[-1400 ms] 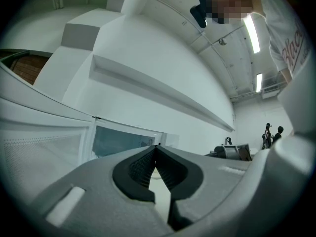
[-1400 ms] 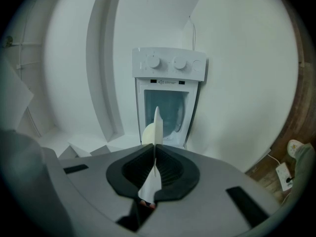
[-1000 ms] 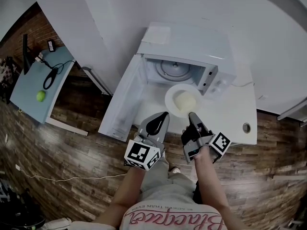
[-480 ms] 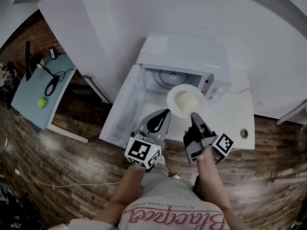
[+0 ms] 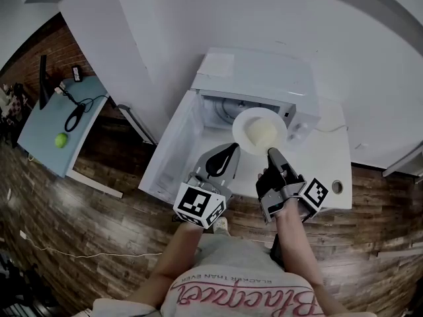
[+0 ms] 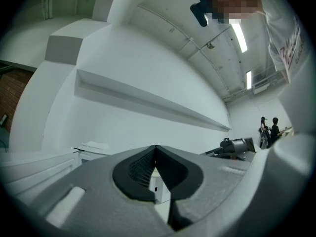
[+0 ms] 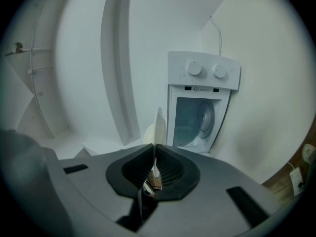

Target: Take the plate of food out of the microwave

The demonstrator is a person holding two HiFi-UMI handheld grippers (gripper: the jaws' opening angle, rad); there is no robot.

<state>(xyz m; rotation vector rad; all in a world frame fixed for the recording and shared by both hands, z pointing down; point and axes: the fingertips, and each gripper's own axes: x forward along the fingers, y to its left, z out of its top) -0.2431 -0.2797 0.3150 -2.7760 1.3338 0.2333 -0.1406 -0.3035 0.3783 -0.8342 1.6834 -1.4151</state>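
The white plate [image 5: 259,131] with a pale mound of food [image 5: 260,135] hangs in the air in front of the open microwave [image 5: 254,71]. My right gripper [image 5: 271,152] is shut on the plate's near rim. In the right gripper view the plate [image 7: 159,125] shows edge-on, clamped in my right gripper [image 7: 155,154], with the microwave's cavity [image 7: 197,120] behind it. My left gripper [image 5: 228,152] floats just left of the plate and is apart from it. Its jaws meet at the tips with nothing in them, as my left gripper [image 6: 156,149] shows in its own view.
The microwave door [image 5: 173,150] stands swung open to the left. The microwave sits on a white counter [image 5: 330,157] with a round hole [image 5: 338,187]. A light blue table [image 5: 46,121] with a green ball [image 5: 61,139] and cables stands far left.
Both grippers have risen. The plate has come up with the right gripper and now covers more of the microwave's opening. The left gripper stays empty beside it.
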